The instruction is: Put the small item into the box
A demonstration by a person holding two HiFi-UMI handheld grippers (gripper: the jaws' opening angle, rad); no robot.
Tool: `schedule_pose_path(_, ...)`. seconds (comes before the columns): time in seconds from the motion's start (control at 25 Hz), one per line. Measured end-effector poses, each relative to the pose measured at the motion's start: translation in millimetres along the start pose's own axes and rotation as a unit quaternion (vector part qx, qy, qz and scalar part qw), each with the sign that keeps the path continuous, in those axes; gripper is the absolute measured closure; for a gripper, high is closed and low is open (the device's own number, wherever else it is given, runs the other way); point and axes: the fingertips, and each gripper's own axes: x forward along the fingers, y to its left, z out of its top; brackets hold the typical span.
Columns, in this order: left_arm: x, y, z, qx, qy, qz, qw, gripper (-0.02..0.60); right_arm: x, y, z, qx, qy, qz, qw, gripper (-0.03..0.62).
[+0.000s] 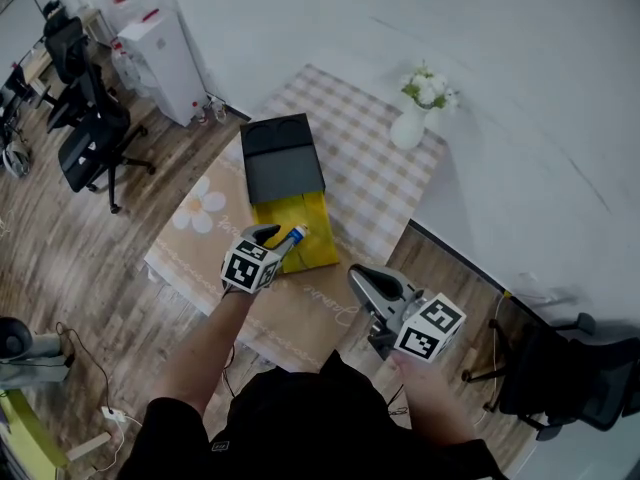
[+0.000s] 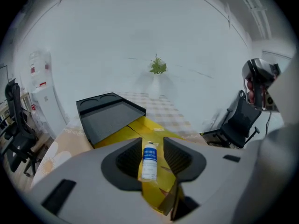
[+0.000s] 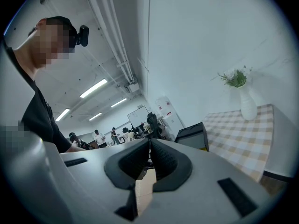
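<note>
The right gripper point(image 1: 364, 282) hangs nearest the person, off the surface's point(image 1: 300, 313) near edge, its jaws closed together on nothing. Ahead and to its left, the left gripper point(image 1: 276, 236) reaches over the surface with its jaws wide apart. The small blue-labelled bottle point(image 2: 149, 160) sits between them, a gap showing at each pad, over the yellow inside of the open box point(image 2: 140, 125). Beyond the left gripper's tips the box's black lid point(image 2: 110, 115) lies folded back. Farther off, past the lid and to its right, a white vase of flowers point(image 1: 408, 126) stands on the checked cloth point(image 1: 360, 168).
</note>
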Motion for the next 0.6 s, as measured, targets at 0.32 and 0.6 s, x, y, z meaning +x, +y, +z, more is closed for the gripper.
schedule_pose_path(0.32, -47, 1, 17, -0.017, -0.058, 0.005, 0.9982, 0.471, 10, 22, 12, -0.025, -0.003, 0.008, 1.0, 0.556)
schedule_pose_path(0.6, -84, 9, 27, -0.016, -0.092, 0.013, 0.9955, 0.517, 18, 38, 25, -0.051, -0.01, 0.004, 0.999, 0.556)
